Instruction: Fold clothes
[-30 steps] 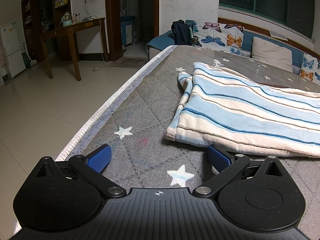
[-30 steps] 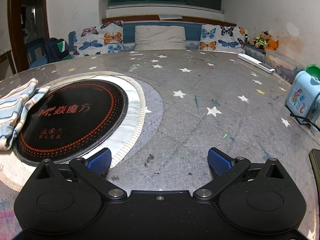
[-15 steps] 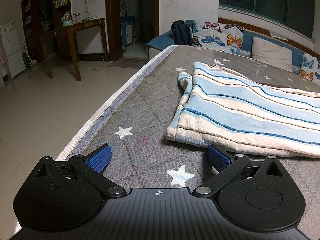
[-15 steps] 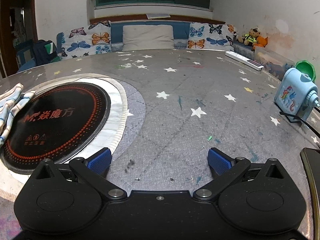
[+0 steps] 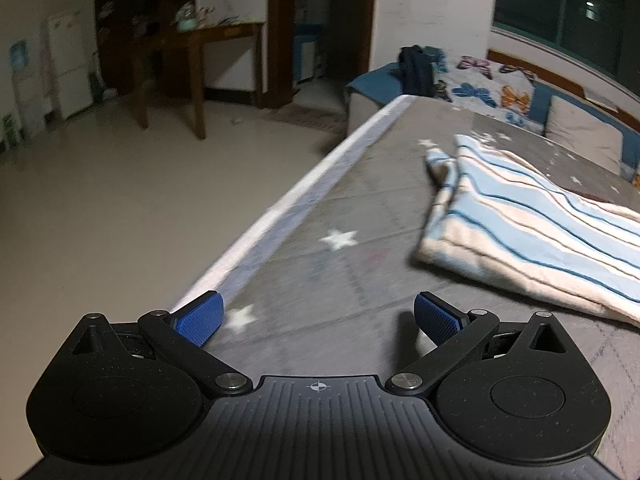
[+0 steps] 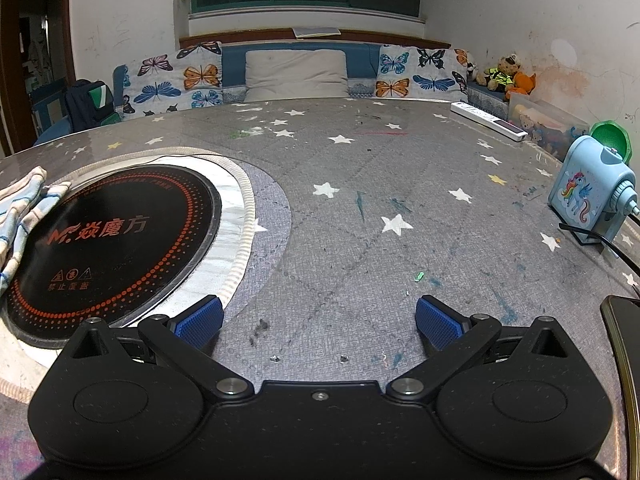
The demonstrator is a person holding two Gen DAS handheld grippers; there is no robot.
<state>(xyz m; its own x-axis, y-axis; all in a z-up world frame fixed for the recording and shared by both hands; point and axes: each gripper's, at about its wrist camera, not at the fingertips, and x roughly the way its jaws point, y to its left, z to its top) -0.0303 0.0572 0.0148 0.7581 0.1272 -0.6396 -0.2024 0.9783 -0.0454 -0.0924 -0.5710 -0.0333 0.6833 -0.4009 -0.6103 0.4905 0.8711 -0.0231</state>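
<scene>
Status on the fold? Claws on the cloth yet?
Done: the striped cloth already lies doubled over on the star-print table cover, edges roughly stacked, one end lapping the round black cooktop. In hand: nothing. The left claw is open beside the table edge, short of the cloth; the right claw is open over bare cover. Left: grasp it and make any further folds.

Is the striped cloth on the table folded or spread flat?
Folded, at least partly: the striped cloth shows doubled layers at its near left corner. Neither gripper touches it.
</scene>
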